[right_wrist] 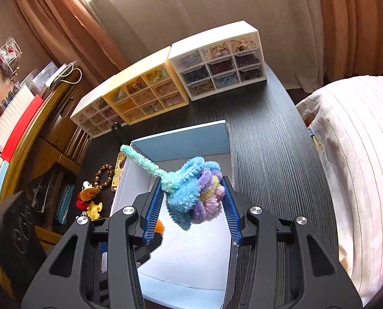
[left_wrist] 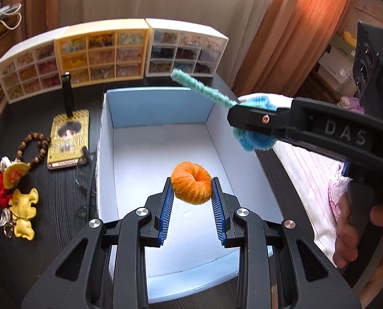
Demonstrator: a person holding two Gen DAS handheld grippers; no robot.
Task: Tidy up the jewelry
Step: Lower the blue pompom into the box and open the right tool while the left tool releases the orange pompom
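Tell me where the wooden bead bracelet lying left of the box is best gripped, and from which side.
Grip the wooden bead bracelet on its upper arc, coming from above with one finger inside the loop. It lies flat on the dark wooden table, that arc is bare, while its lower end seems to run into the red and yellow charms, so pinching there would likely drag them along.

Both grippers are chunky black plastic with ribbed blue pads (left_wrist: 165, 206) and round silver screws at the pivots. The right gripper (left_wrist: 245, 121) has raised DAS lettering down its side, one small copper screw, a pistol handle, and a green light on its black box
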